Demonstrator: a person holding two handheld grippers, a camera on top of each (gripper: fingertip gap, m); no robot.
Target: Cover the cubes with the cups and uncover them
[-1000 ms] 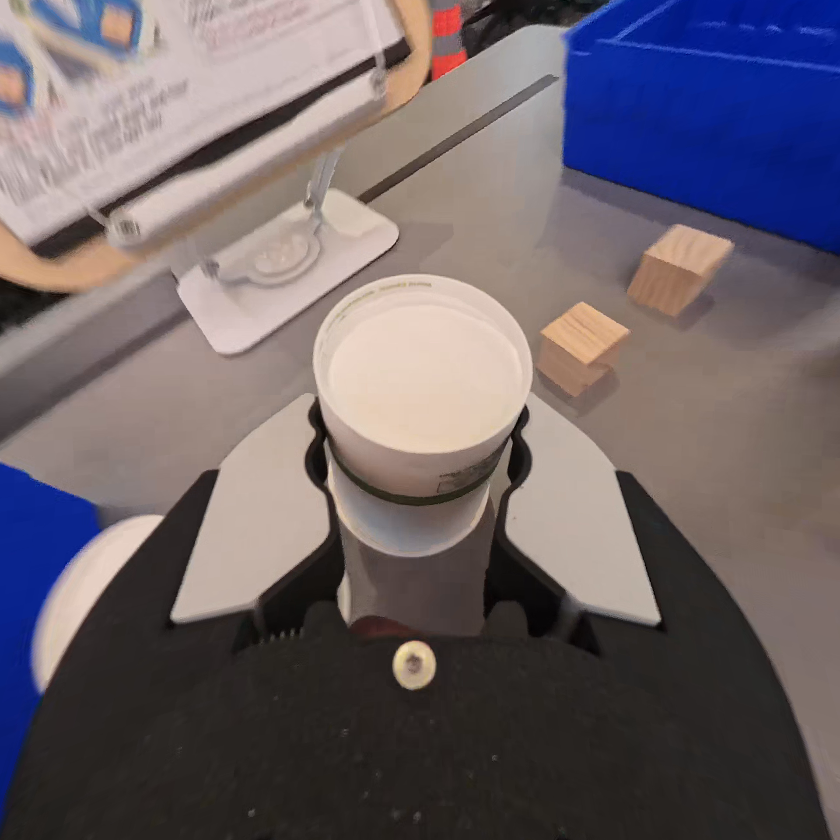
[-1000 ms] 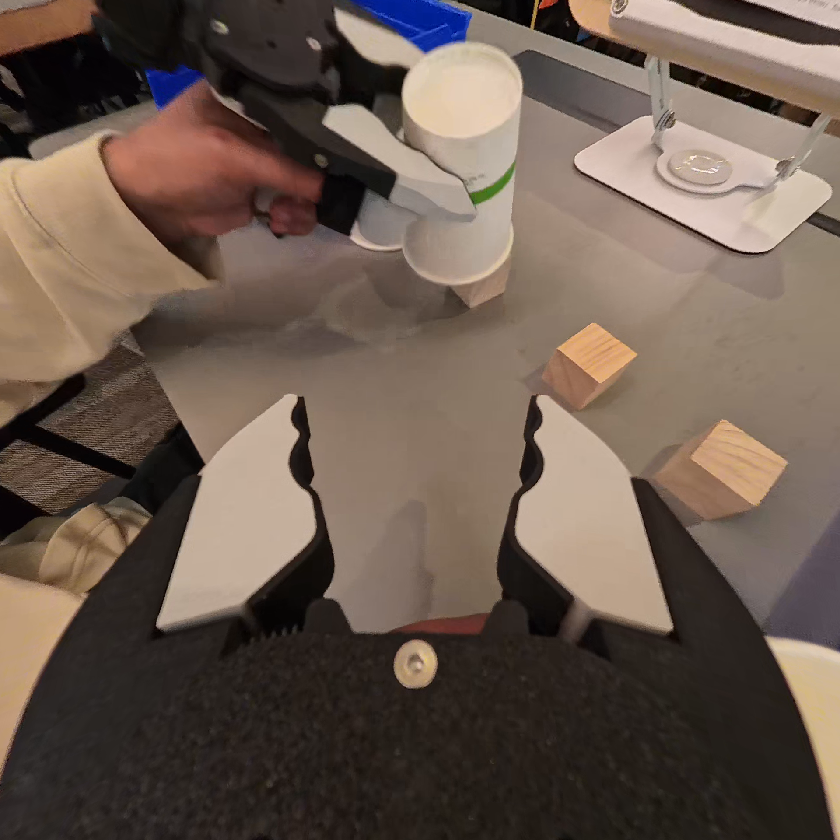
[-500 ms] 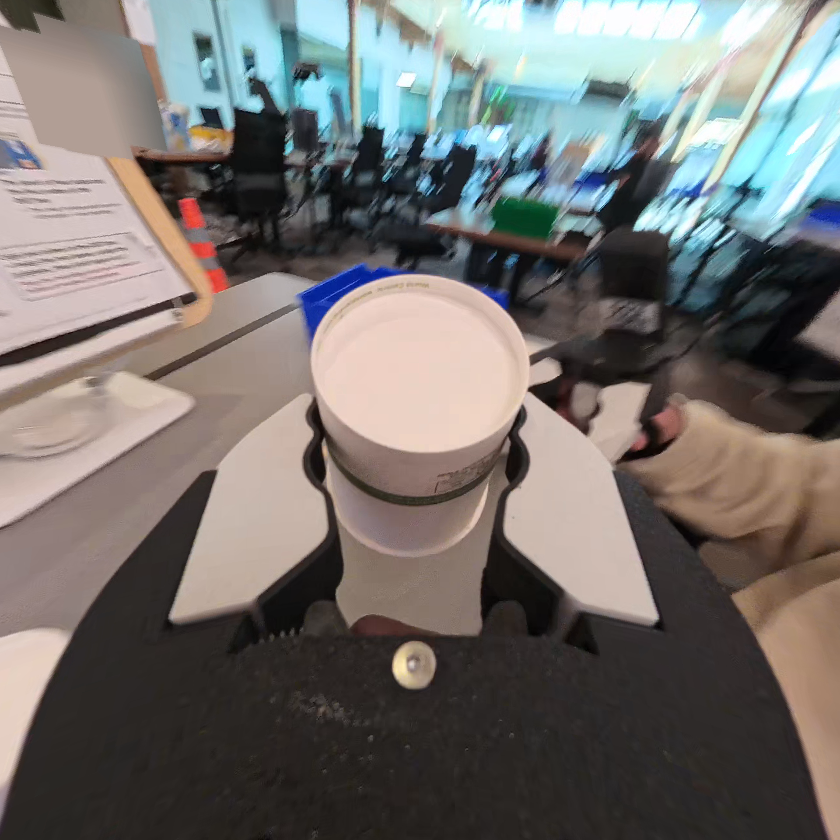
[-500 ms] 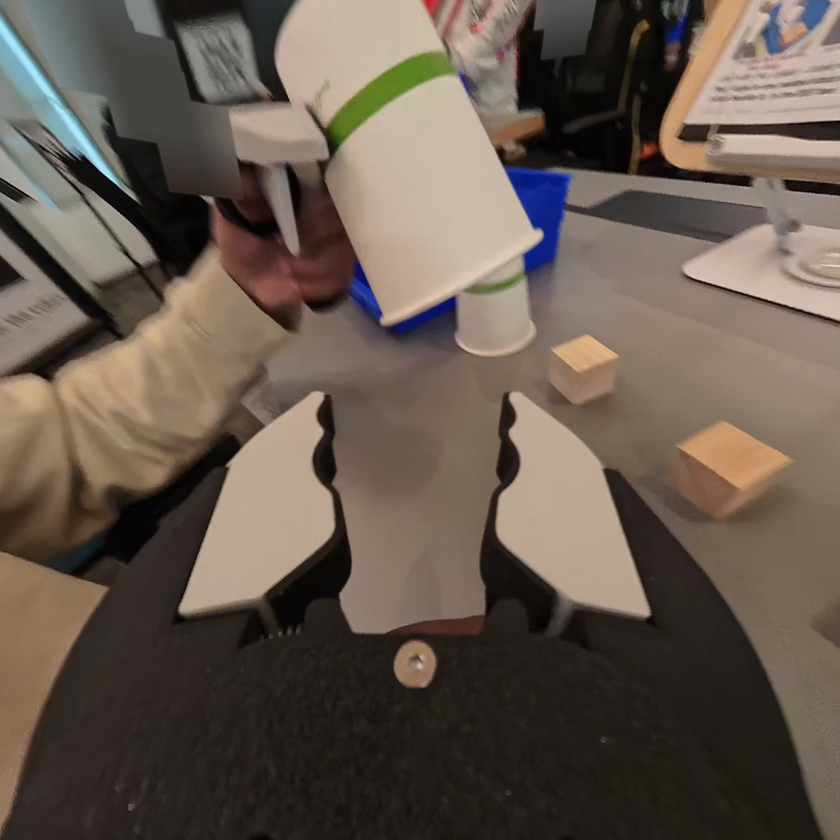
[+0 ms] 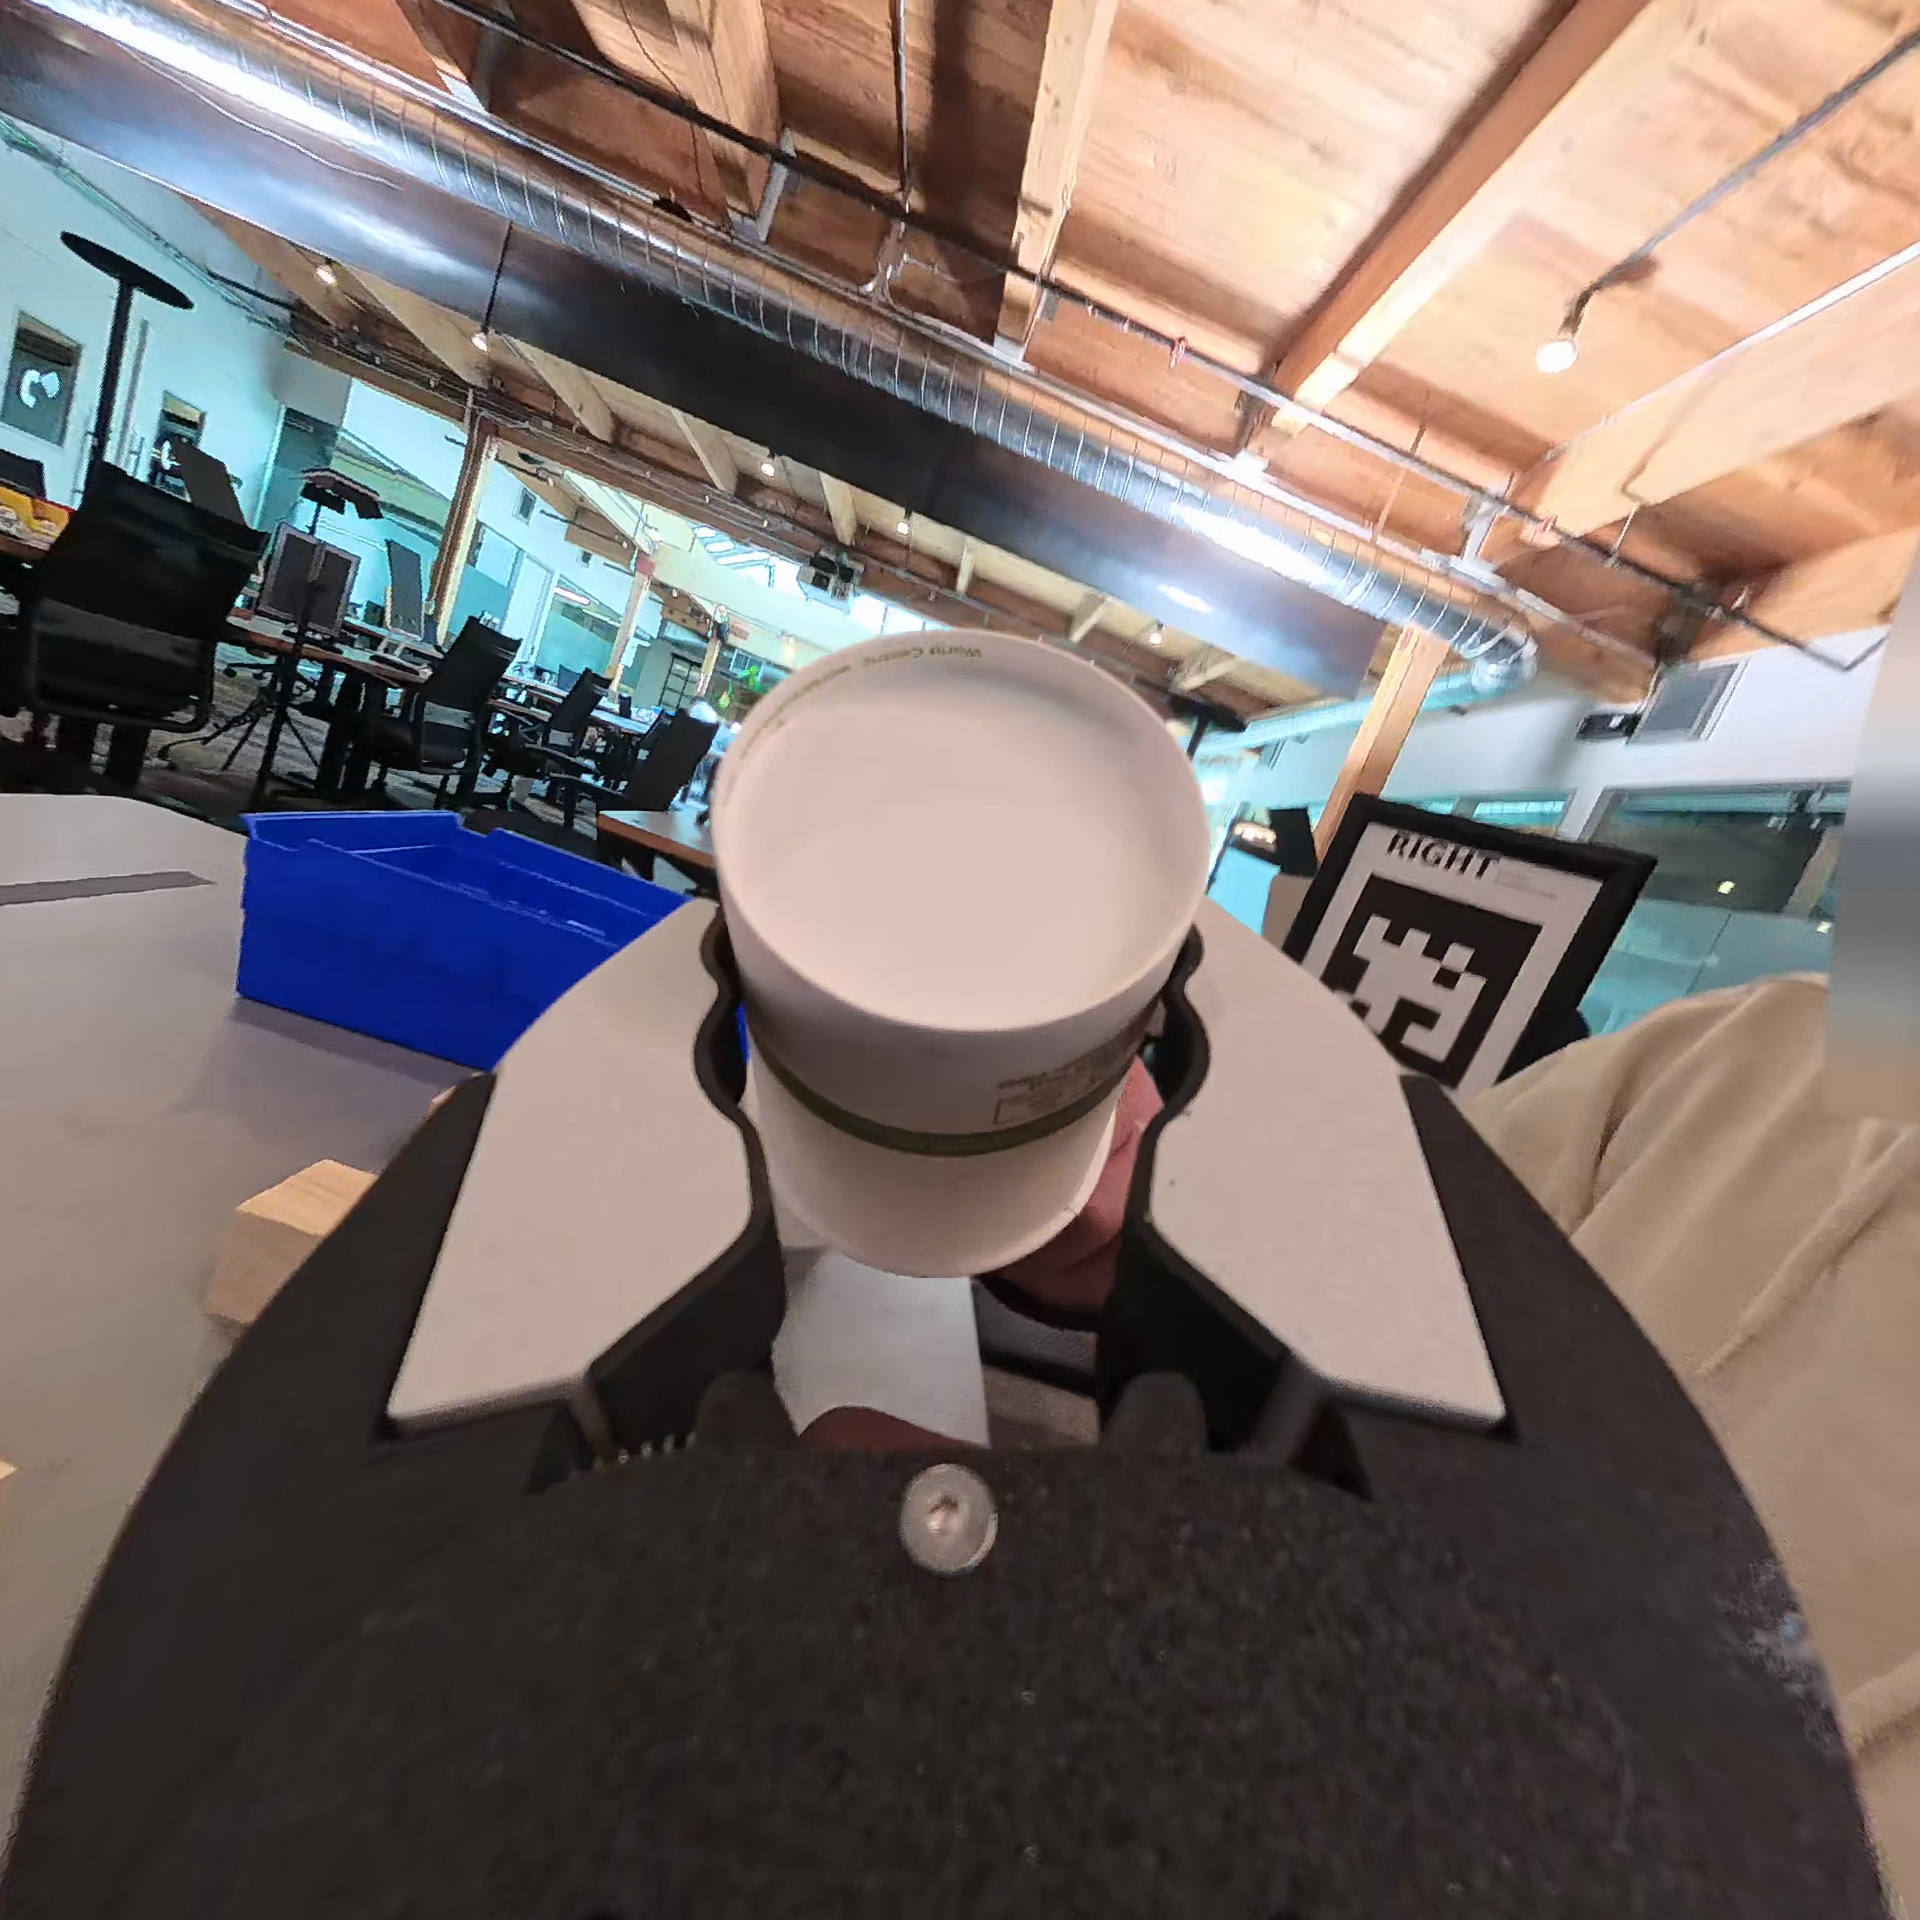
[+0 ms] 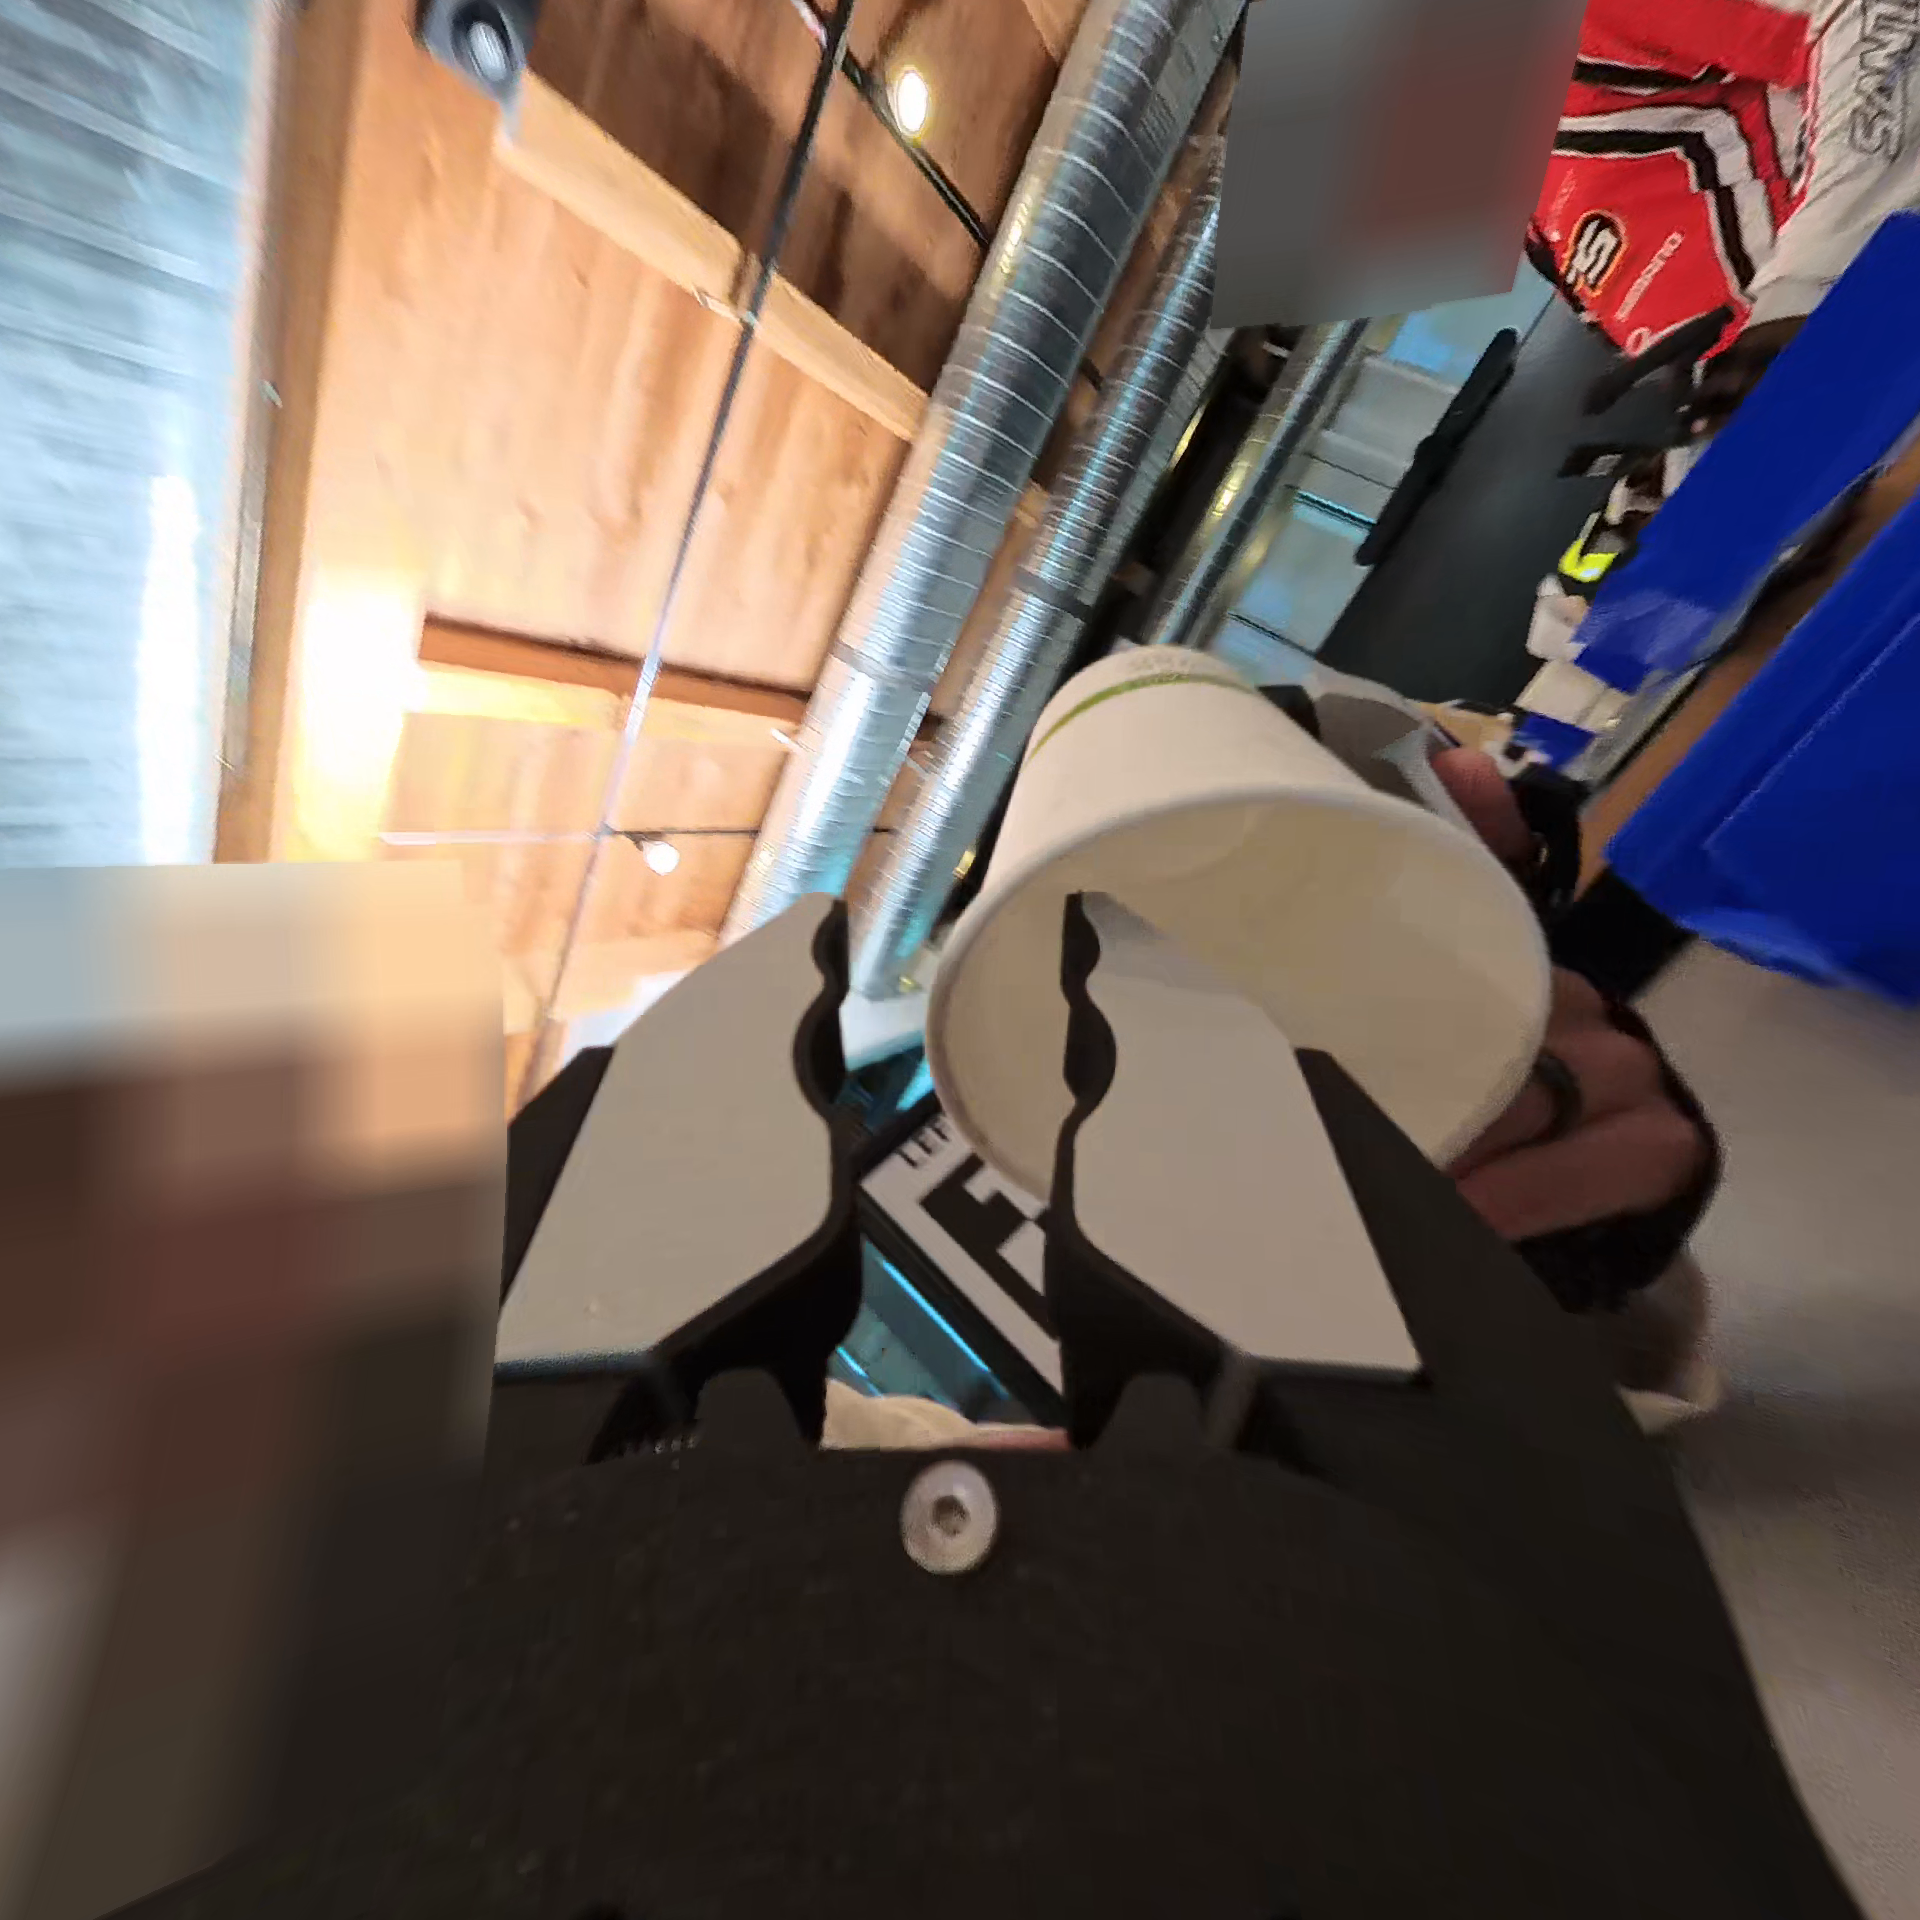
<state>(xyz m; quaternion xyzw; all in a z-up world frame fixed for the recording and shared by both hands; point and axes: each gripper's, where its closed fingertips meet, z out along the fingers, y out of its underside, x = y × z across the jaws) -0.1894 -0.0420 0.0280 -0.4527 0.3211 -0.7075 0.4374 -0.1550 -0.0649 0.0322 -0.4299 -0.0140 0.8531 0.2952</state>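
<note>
Left wrist view: left hand-held gripper (image 5: 956, 1049) clamps the cup (image 5: 951, 935) mid-frame, base outward; its mouth faces the empty, parted right hand-held gripper (image 6: 951, 1013), lower centre.

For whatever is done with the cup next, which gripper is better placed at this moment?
Probably left. The left gripper is shut on the white cup, base toward its camera. The right gripper is open and holds nothing, one finger across the cup's open mouth in its view.
</note>
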